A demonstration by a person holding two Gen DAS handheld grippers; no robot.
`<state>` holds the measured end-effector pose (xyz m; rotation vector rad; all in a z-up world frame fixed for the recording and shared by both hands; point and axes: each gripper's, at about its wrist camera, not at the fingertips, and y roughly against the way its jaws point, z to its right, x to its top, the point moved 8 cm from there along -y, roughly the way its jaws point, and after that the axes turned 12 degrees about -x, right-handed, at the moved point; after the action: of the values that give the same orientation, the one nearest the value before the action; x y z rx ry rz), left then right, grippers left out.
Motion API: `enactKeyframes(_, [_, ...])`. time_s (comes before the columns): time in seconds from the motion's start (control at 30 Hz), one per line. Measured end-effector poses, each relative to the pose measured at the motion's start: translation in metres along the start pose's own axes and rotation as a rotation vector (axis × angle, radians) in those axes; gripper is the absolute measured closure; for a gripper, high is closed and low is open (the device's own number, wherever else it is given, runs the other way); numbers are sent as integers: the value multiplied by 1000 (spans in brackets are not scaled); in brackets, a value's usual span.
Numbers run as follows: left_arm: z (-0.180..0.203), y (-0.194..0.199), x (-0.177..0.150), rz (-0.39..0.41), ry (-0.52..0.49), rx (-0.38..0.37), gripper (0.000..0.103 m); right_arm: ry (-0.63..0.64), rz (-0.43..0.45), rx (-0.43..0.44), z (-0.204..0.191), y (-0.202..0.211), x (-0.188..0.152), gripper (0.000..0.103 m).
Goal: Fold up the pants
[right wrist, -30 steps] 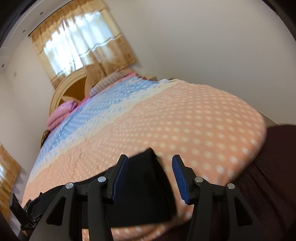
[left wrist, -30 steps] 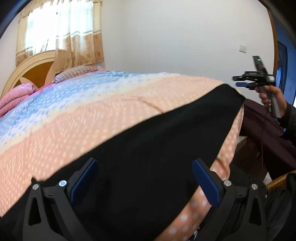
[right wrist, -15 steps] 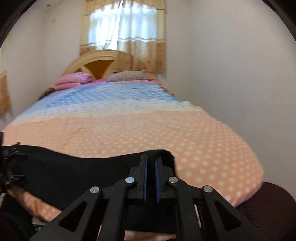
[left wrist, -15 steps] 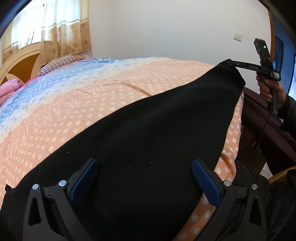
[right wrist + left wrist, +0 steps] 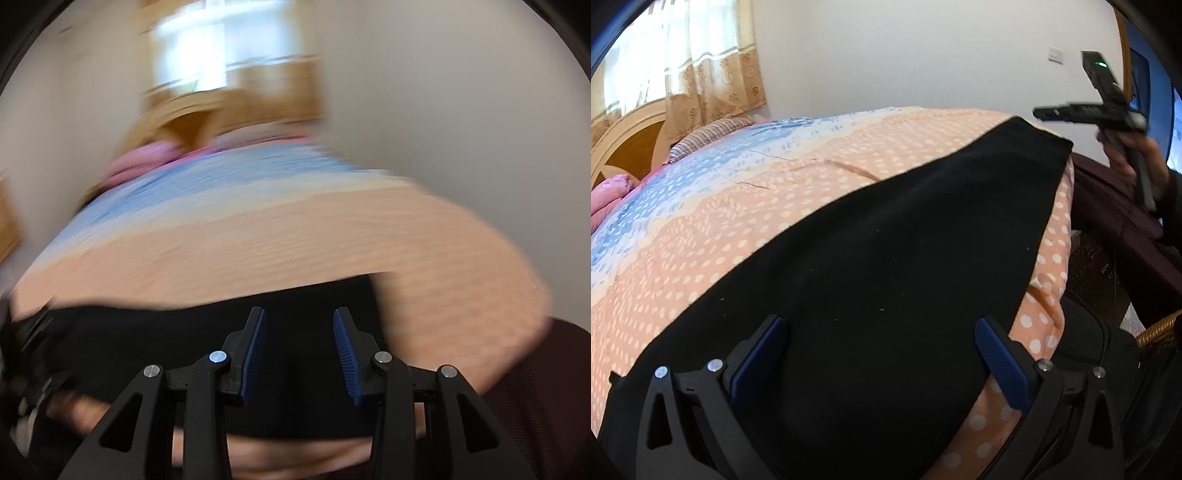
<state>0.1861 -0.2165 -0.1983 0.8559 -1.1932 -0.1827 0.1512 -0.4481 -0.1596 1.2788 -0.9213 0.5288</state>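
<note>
The black pants (image 5: 886,258) lie flat along the foot of the bed on the orange dotted bedspread (image 5: 757,206). My left gripper (image 5: 879,354) is open, its blue pads wide apart above the near end of the pants, holding nothing. My right gripper (image 5: 299,347) is open above the far end of the pants (image 5: 184,343); this view is blurred by motion. In the left wrist view the right gripper (image 5: 1049,112) hangs in the air just beyond the far end of the pants, clear of the cloth.
The bed has a blue band, a wooden headboard (image 5: 624,147) and pink pillows (image 5: 609,192) at the far end. A dark maroon seat (image 5: 1115,221) and a wicker edge (image 5: 1160,328) stand right of the bed. A curtained window (image 5: 665,55) is behind.
My right gripper was shut on the far end of the pants half a second ago; it has now opened, let go and lifted away. My left gripper stays open over the near end.
</note>
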Motion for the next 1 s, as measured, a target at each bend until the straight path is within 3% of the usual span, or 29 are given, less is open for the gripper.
enactKeyframes(0.07, [-3,9,-1,31,22,17,0,80,-26,117,-47,1,-13,62])
enactKeyframes(0.17, [-5,21,-14,44,59,-5,0,193,-81,226,-108,-6,-39,62])
enactKeyframes(0.23, [-5,24,-27,32,57,2,0,254,-129,258,-136,-13,-58,62])
enactKeyframes(0.3, [-1,29,-35,32,37,16,0,299,-237,273,-155,-24,-82,62])
enactKeyframes(0.4, [-1,37,-38,49,44,23,0,396,-247,236,-163,-16,-89,61])
enactKeyframes(0.47, [-5,46,-38,72,65,29,0,386,-257,252,-164,-10,-80,61])
enactKeyframes(0.63, [-38,79,-29,180,132,133,0,372,-151,340,-200,-2,-54,61])
enactKeyframes(0.67, [-46,84,-30,192,151,158,0,370,-159,362,-209,-4,-57,61])
enactKeyframes(0.77, [-74,100,-42,204,230,226,0,411,-293,374,-225,-24,-91,61])
enactKeyframes(0.8, [-81,104,-48,206,254,239,0,450,-242,358,-226,-19,-95,61])
enactKeyframes(0.93, [-106,111,-77,183,344,281,0,469,-288,373,-222,-11,-101,61])
enactKeyframes(1.0, [-110,116,-86,184,355,311,0,451,-271,412,-229,-8,-82,61])
